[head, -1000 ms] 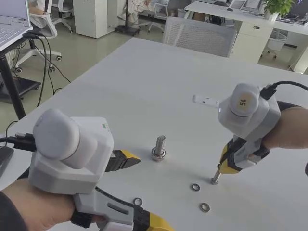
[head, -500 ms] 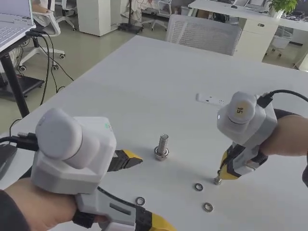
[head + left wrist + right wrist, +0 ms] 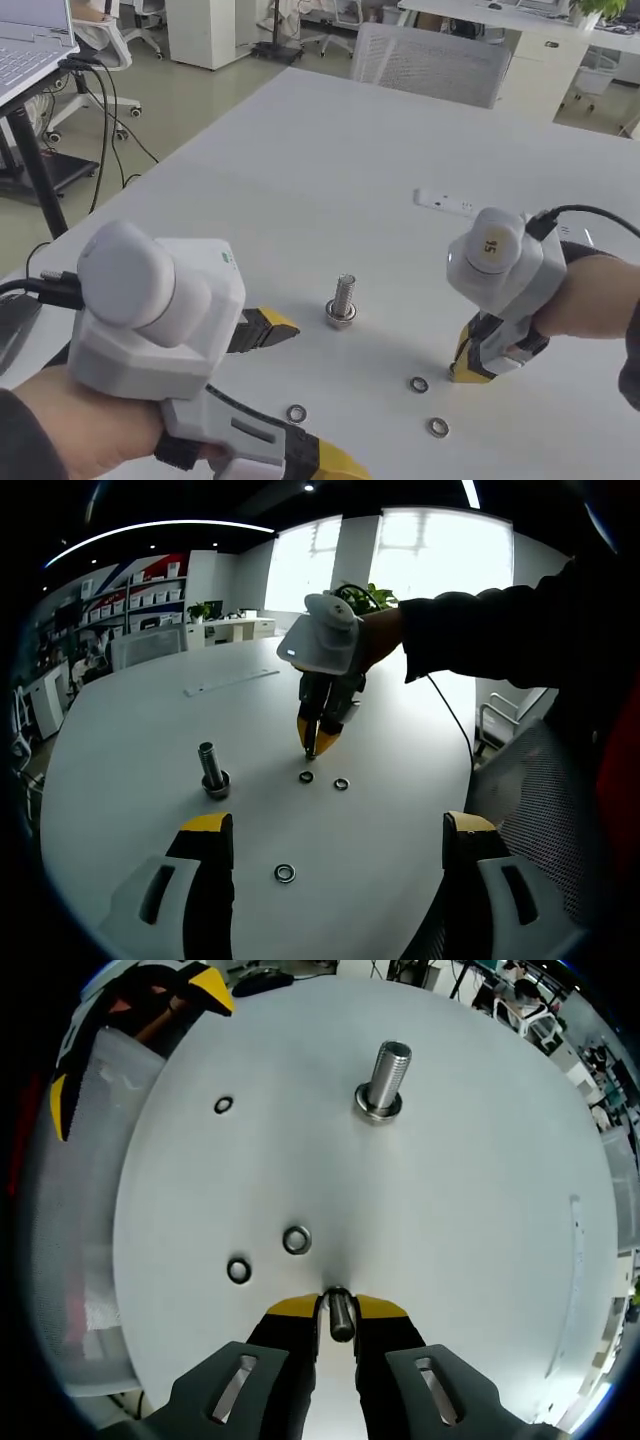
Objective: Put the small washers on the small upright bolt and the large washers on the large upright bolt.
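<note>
As R claw (image 3: 337, 1304) grips small bolt (image 3: 341, 1320), 2 washers (image 3: 296, 1239) sit nearby.

White desk (image 3: 300, 180), wide, bare toward the frame top. Flat white strip (image 3: 444, 203) lying on it, right of centre. Grey mesh chair (image 3: 430, 62) at the desk's far edge, top centre. Laptop (image 3: 35, 40) upper left, black cables (image 3: 100, 120) hanging below it. White cabinet (image 3: 205, 30) top, on grey floor (image 3: 170, 110). Green plant (image 3: 605, 6) upper right corner.
</note>
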A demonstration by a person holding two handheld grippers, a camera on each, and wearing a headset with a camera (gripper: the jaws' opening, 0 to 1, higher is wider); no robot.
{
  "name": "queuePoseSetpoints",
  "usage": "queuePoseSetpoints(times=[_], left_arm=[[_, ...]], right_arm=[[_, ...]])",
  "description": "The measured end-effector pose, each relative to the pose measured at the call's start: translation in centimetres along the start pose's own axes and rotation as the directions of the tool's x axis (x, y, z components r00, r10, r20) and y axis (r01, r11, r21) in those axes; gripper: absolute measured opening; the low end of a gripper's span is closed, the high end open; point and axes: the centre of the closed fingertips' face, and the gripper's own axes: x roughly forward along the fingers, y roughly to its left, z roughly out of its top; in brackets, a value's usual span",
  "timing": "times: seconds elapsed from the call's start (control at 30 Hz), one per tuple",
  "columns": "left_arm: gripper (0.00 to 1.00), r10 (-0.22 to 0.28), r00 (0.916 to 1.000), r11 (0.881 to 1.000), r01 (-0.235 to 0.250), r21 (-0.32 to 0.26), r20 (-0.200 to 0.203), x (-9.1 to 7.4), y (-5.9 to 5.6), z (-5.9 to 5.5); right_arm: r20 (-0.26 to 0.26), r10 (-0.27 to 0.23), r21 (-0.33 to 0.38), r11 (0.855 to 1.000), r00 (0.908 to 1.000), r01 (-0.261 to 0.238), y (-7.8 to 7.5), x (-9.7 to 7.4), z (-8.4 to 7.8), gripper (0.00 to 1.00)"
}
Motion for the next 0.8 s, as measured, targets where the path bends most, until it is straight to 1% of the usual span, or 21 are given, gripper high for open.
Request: queuePoseSetpoints(times=[0.37,0.47,0.57,0.7,0.8], left_arm=[[0.86,0.002,1.0000,1.000,-0.002,0.001,-0.003,0.08,-0.05,-0.10],[0.86,0.001,1.0000,1.000,-0.001,0.001,-0.004,0.10,-0.10,-0.14],[0.86,0.000,1.0000,1.000,0.000,0.002,-0.005,0.13,-0.15,-0.16],[0.86,-0.002,1.0000,1.000,0.002,0.004,-0.005,0.12,-0.26,-0.19],[0.86,-0.004,1.0000,1.000,0.004,0.007,-0.005,0.11,-0.36,-0.21]], right_arm=[[0.002,-0.003,0.007,1.000,1.0000,0.003,-0.01,0.13,-0.22,0.15],[0.014,-0.009,0.023,1.000,0.9999,0.009,0.01,0.10,-0.14,0.19],[0.024,-0.011,0.032,0.999,0.9996,0.011,0.04,-0.07,-0.16,0.20],[0.032,-0.023,0.045,0.999,0.9992,0.022,0.16,-0.35,-0.62,0.23],[0.054,-0.027,0.072,0.997,0.9982,0.023,0.42,-0.67,-0.97,0.24]])
